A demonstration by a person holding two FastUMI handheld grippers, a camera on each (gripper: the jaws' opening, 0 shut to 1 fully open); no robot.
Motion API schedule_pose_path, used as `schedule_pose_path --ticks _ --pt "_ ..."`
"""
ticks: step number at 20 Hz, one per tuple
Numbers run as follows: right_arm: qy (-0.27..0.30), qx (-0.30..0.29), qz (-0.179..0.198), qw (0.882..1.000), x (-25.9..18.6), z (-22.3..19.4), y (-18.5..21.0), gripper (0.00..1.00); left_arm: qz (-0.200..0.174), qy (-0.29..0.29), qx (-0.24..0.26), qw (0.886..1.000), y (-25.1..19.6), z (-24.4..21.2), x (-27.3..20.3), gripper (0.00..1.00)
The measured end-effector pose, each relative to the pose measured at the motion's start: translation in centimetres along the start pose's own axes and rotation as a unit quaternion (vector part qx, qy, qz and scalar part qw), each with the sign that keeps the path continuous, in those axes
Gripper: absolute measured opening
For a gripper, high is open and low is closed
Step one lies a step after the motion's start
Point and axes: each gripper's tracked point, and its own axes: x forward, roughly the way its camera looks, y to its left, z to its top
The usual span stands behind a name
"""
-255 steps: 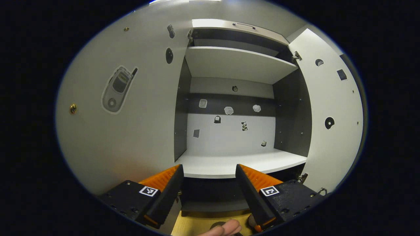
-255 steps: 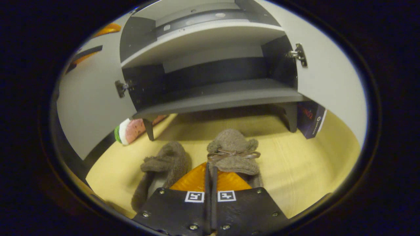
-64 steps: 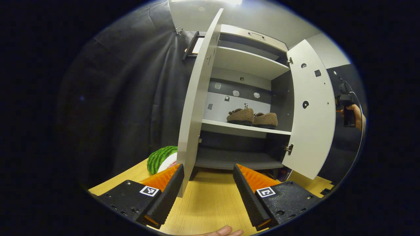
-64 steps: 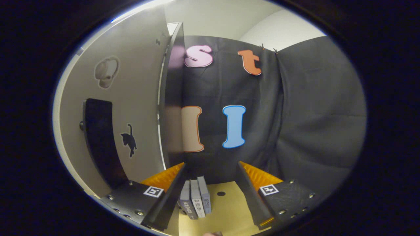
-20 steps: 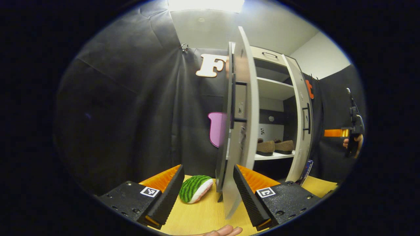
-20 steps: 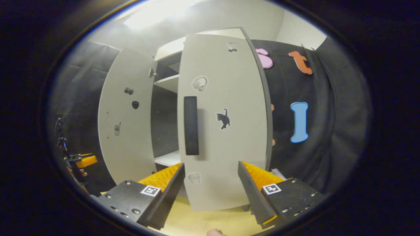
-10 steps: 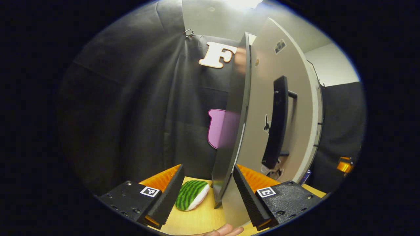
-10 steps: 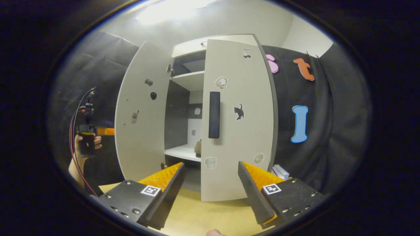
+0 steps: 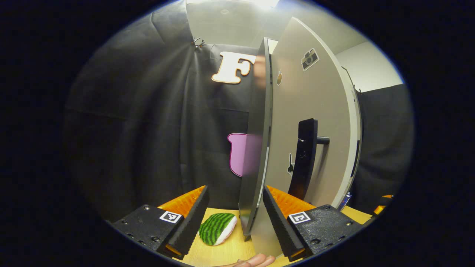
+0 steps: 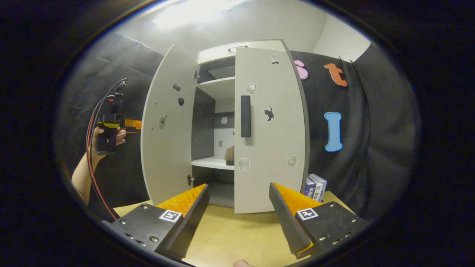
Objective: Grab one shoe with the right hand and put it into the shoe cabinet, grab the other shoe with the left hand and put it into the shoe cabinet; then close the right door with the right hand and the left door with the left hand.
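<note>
Left door (image 10: 167,126): swung open; its free edge stands between the spread jaws of the left gripper (image 9: 233,217).
Right door (image 10: 269,126): shut.
Right gripper (image 10: 239,215): jaws wide, empty, apart from cabinet.
Shoe (image 10: 229,154): on middle shelf.

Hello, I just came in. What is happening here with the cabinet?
A person holds a gripper in each hand at a shoe cabinet on a wooden table. A brown shoe sits on the middle shelf. The right door is shut or nearly shut, and the right gripper is open, apart from it. The left door stands open; the left gripper, also open, is at its edge, seemingly about to close it.
</note>
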Motion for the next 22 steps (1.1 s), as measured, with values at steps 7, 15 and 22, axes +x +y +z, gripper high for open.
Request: schedule_pose_path --ticks 7,15,22 --pt "-0.004 0.006 -0.006 1.0 -1.5 -0.5 0.1 0.97 -0.026 0.013 -0.011 1.0 -2.9 -0.3 0.3 0.84" --pt "0.005 0.014 -0.022 1.0 -1.0 -1.5 -1.2 0.97 -0.035 0.012 -0.026 0.999 -6.5 -0.2 1.9 0.84" --pt "0.001 0.018 -0.033 0.999 -1.3 -1.5 -2.5 0.97 -0.047 0.018 -0.012 0.999 -9.5 -0.5 2.4 0.84"
